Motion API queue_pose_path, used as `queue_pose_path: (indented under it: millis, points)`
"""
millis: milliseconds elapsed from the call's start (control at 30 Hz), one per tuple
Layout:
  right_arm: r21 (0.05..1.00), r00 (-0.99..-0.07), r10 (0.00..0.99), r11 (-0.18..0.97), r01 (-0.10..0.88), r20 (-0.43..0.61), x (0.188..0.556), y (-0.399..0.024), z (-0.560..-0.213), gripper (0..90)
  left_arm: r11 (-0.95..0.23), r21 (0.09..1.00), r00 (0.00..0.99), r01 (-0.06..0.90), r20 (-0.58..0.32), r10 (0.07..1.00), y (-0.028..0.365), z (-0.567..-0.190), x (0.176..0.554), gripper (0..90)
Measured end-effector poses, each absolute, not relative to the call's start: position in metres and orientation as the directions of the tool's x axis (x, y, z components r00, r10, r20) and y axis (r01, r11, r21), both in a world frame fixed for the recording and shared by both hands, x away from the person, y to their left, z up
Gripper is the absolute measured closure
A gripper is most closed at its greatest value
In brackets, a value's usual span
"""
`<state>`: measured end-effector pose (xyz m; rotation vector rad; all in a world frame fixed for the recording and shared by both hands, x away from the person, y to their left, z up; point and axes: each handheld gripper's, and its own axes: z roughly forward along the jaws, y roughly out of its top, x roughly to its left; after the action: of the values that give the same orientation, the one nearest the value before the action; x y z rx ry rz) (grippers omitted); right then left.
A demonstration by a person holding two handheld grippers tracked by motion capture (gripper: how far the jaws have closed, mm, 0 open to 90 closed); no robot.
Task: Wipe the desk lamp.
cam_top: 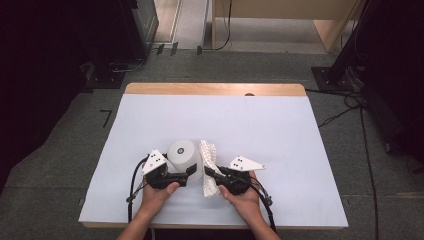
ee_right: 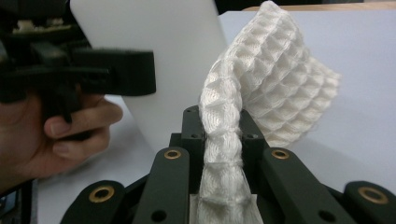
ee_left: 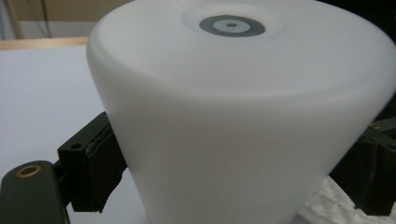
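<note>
bare tabletop [cam_top: 280, 125] beyond; left hand-held gripper [cam_top: 191, 172] clamps white cylinder [cam_top: 183, 156], right hand-held gripper [cam_top: 207, 171] pinches waffle cloth [cam_top: 208, 167].

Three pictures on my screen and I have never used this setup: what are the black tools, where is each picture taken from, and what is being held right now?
The black tools are hand-held jaws: a person holds one in each hand, with no robot arm.

The high view looks down on the table from above the person's side. There the left gripper clamps a white cone-shaped shade standing on the white surface, and the right gripper pinches a white waffle-weave cloth beside it.

The other two pictures come from cameras riding on the tools. The left gripper view looks along its jaws, which press on both sides of the shade. The right gripper view shows its jaws shut on the bunched cloth, with the other hand and the shade farther off at left.
</note>
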<state>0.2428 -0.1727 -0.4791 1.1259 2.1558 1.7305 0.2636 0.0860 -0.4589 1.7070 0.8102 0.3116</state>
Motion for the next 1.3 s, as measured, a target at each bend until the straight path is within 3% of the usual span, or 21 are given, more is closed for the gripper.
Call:
queue_pose_path:
  millis: [167, 600, 1033, 1300]
  points:
    - [0.899, -0.718, 0.619, 0.043, 0.435, 0.318, 0.239, -0.17, -0.473, 78.4, -0.093, 0.926, 0.755, 0.366, -0.237, 0.612, 0.09, -0.457, 0.266, 8.9]
    - [0.93, -0.74, 0.607, 0.005, 0.369, 0.29, 0.236, -0.179, -0.45, 78.4, -0.219, 0.909, 0.779, 0.355, -0.158, 0.607, 0.072, -0.465, 0.264, 8.9]
    - [0.894, -0.741, 0.593, 0.08, 0.442, 0.313, 0.24, -0.165, -0.473, 78.4, -0.112, 0.936, 0.765, 0.333, -0.199, 0.613, 0.095, -0.45, 0.268, 8.9]
    - [0.907, -0.726, 0.614, 0.04, 0.42, 0.309, 0.24, -0.174, -0.464, 78.4, -0.234, 0.927, 0.789, 0.292, -0.095, 0.607, 0.076, -0.46, 0.263, 8.9]
